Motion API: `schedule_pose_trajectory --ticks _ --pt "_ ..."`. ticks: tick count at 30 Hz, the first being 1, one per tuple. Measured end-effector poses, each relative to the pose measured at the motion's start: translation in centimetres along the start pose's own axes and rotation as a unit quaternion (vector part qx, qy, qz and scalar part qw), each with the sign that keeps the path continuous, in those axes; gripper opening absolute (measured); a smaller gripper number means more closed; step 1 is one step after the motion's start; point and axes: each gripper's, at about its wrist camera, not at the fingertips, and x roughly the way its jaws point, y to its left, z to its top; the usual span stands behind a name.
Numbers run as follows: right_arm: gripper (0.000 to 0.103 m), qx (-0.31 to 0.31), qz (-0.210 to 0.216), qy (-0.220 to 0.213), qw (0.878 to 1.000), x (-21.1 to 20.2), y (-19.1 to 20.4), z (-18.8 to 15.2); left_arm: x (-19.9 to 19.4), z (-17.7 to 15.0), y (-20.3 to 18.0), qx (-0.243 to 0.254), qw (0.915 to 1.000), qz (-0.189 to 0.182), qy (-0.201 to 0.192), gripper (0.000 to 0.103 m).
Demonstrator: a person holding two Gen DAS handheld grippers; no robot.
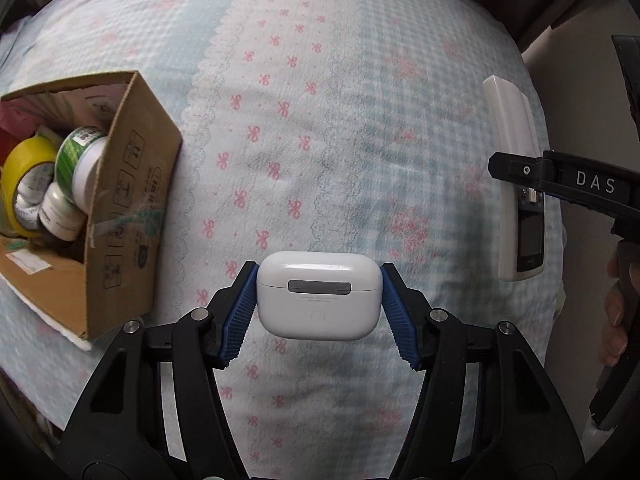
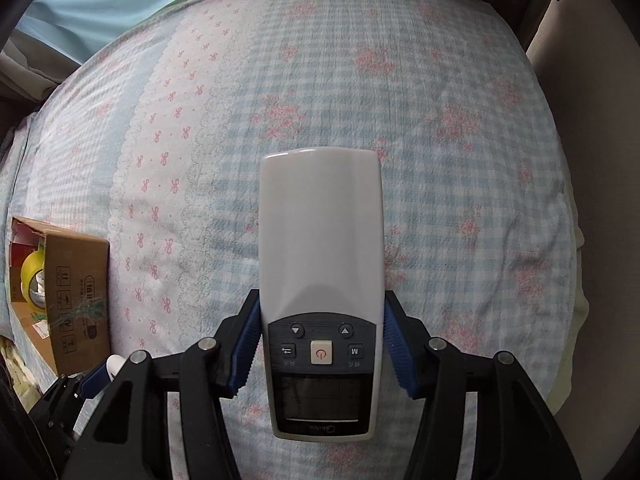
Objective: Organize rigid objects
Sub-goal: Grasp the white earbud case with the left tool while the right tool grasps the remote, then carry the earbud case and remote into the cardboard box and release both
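Observation:
My left gripper (image 1: 319, 304) is shut on a white earbuds case (image 1: 319, 294), held between its blue pads above the bed. My right gripper (image 2: 320, 340) is shut on a white remote control (image 2: 321, 264) with a dark button panel and screen; the remote points away from the camera. In the left wrist view the remote (image 1: 514, 168) and right gripper (image 1: 516, 168) show at the far right. An open cardboard box (image 1: 120, 216) lies on the bed at left, holding a yellow tape roll (image 1: 24, 168) and white bottles (image 1: 86, 160). The box also shows in the right wrist view (image 2: 76, 300).
The bed is covered by a blue-checked quilt with pink bows (image 1: 312, 120). The bed's right edge meets a beige wall or panel (image 2: 592, 160). Curtains hang beyond the far edge.

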Motion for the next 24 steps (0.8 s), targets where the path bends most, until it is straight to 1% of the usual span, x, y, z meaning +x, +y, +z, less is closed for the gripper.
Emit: schedule_pose_trajectory --ticks 1,2,5,8,12,15,19,24 --pt "0.053 0.001 0.004 -0.004 1.000 -1.0 1.6 0.7 -1.1 -0.1 0.1 -0.003 1.0000 -0.002 -0.005 0.057" --pt "0.053 0.002 0.009 -0.009 1.000 -2.1 2.2 1.3 -2.3 0.1 0.4 -0.006 0.9999 -0.004 -0.012 0.057" --pt "0.053 -0.002 0.022 -0.023 0.999 -4.6 4.7 1.4 -5.6 1.0 2.4 -0.015 0.9994 -0.011 -0.030 0.057" --pt "0.053 -0.010 0.047 -0.040 0.998 -7.4 6.8 0.8 -9.6 0.9 4.2 -0.017 0.9986 -0.018 -0.048 0.057" --pt "0.053 -0.029 0.068 -0.059 0.995 -10.1 10.9 -0.4 -13.4 1.2 7.5 -0.006 0.9973 -0.015 -0.072 0.057" --pt "0.053 -0.041 0.078 -0.069 0.994 -11.7 14.1 -1.0 -15.7 1.9 10.4 -0.002 0.9964 -0.015 -0.084 0.057" --pt "0.053 -0.050 0.080 -0.085 0.992 -13.4 18.5 -1.4 -18.3 2.7 14.7 0.009 0.9951 -0.026 -0.095 0.057" --pt "0.053 -0.052 0.074 -0.103 0.991 -14.4 24.0 -1.5 -19.8 3.5 20.7 0.028 0.9945 -0.032 -0.096 0.057"
